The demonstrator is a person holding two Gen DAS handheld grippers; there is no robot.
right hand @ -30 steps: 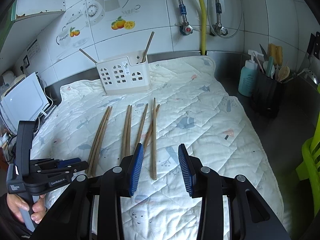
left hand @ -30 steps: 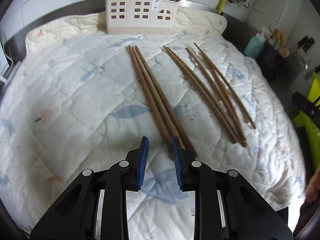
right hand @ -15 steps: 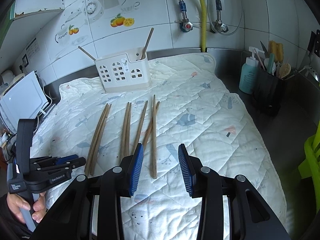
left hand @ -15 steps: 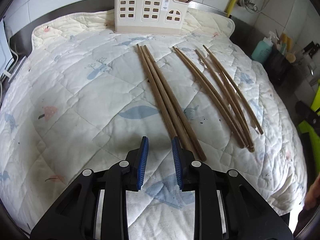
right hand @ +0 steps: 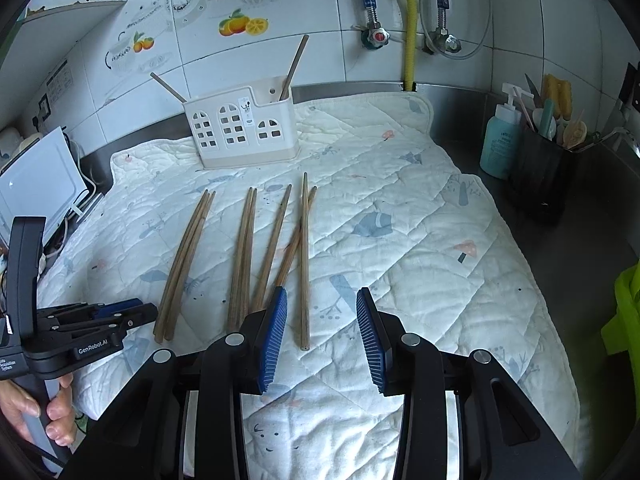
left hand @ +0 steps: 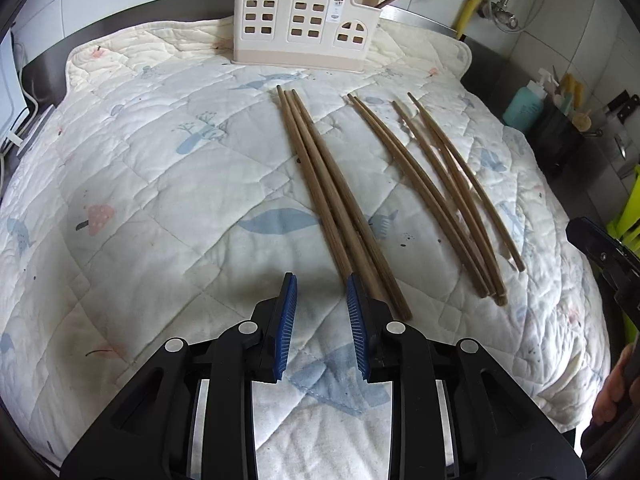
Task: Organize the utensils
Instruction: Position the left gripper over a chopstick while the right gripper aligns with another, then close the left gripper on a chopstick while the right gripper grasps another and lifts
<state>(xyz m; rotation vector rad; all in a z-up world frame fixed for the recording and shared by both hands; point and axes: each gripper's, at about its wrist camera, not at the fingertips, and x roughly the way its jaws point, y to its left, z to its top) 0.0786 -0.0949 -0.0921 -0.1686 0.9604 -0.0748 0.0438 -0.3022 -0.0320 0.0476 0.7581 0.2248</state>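
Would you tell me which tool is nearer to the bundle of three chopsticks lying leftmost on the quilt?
Left. The left tool hovers at the bundle of three chopsticks' near ends, jaws opening and empty. The right tool sits farther right, over a single chopstick.

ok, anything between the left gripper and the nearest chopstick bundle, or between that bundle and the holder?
Nothing visible. The left gripper, jaws opening and empty, sits at the near end of the three-chopstick bundle. Only bare quilt lies between that bundle and the white holder, which already has two chopsticks.
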